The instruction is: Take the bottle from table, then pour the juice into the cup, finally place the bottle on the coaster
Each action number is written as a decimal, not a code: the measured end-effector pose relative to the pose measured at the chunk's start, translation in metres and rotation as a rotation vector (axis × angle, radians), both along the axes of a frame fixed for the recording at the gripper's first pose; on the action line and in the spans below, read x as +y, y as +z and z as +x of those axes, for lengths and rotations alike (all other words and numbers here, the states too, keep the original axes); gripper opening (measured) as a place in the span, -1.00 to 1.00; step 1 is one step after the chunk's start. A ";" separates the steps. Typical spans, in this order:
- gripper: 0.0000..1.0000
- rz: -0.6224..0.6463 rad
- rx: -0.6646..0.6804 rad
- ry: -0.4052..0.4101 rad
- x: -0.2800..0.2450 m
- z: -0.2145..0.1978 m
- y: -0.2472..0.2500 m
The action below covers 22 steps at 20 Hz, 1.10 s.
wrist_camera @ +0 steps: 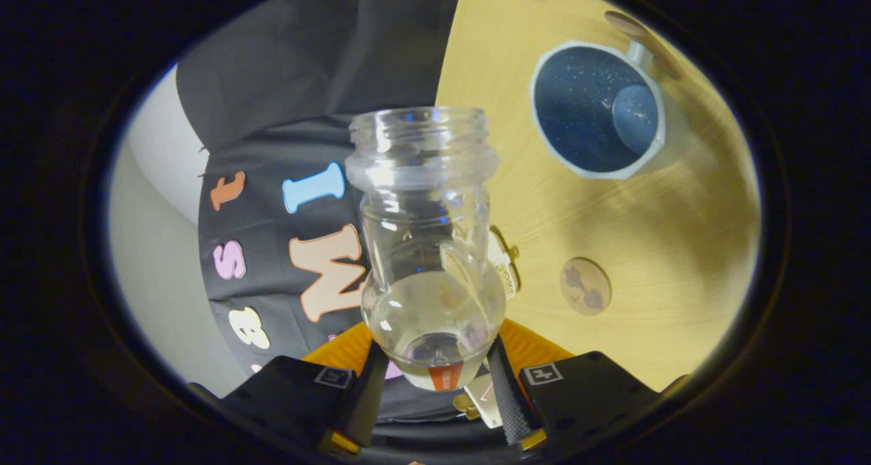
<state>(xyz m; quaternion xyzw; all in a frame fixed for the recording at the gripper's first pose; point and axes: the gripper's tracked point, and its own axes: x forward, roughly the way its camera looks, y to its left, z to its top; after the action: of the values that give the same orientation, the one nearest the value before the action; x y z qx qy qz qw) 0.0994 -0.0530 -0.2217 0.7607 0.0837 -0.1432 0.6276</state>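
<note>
My tongs [435,383] are clamped on the base of the clear bottle [427,247], one finger pressing each side of its rounded bottom. The bottle's long axis runs straight ahead from the fingers, its open mouth pointing away from me, and a little pale liquid sits pooled near the gripped end. The whole thing looks rolled over sideways, since the wooden surface [680,247] stands to the right of the bottle like a wall. The cup [597,109] lies beyond the fingers and off to the right of the bottle's mouth, well apart from it, opening towards me. The round coaster [585,286] sits nearer, right of the bottle's belly. I judge the mouth must swing right to reach the cup.
</note>
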 end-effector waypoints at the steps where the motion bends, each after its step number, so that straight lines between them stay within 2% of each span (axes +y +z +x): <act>1: 0.56 0.009 0.002 -0.001 -0.001 0.002 -0.001; 22: 0.55 0.080 -0.018 -0.007 0.009 0.010 -0.003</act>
<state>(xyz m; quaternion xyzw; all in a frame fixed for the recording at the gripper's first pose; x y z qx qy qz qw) 0.1099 -0.0442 -0.2250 0.7867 0.0811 -0.1352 0.5969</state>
